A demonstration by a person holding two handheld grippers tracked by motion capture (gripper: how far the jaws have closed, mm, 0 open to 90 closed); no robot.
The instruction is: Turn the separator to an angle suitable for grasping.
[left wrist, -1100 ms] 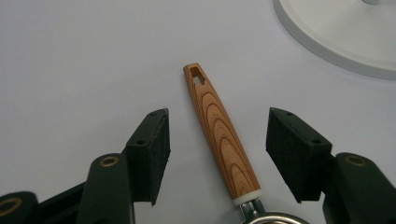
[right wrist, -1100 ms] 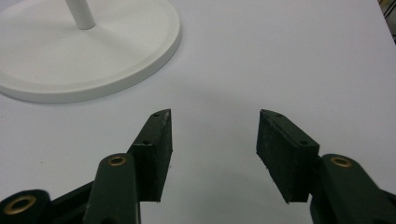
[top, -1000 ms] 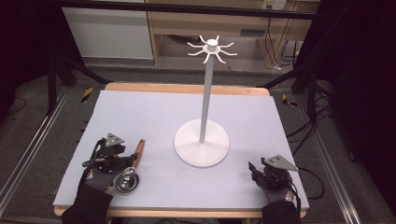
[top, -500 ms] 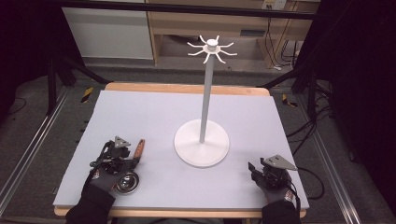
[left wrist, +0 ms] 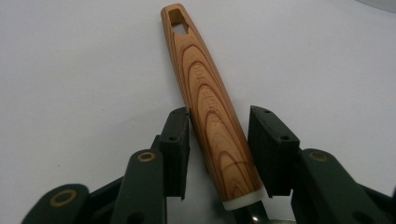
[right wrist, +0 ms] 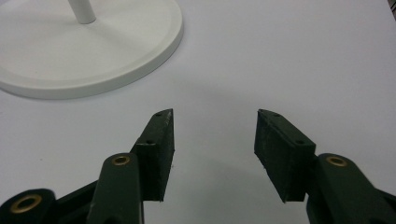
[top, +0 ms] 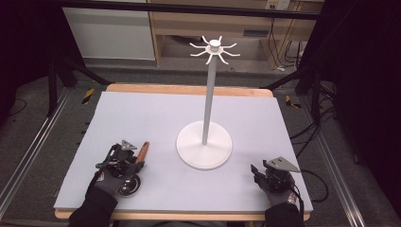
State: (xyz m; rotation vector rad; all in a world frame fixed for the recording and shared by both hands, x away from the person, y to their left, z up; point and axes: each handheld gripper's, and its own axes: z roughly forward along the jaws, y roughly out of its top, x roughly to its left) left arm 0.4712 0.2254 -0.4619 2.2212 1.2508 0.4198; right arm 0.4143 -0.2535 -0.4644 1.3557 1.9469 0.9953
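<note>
Across the pale table (top: 142, 113), the white hook stand (top: 191, 146) stood mid-frame in the high view, and your job lay at lower left: the wooden-handled utensil (left wrist: 210, 107), flat on the table, with its round metal head (top: 128, 185) toward the bottom edge.

It looked light and stiff. The varnished wood was smooth, so it could have slipped or twisted in a loose pinch, and the metal end probably pulled the balance that way. You wanted your hold low on the handle, near the white collar, leaving the hanging slot (left wrist: 176, 17) at the tip free.

Your left gripper (left wrist: 220, 111) had just been closing and was clenched on that handle, pads on both flanks. Your right gripper (right wrist: 215, 114), at lower right of the high view, had eased inward slightly but sat released, with nothing between its pads.

Lettering ran along the handle (left wrist: 205, 93), too faint to read.
</note>
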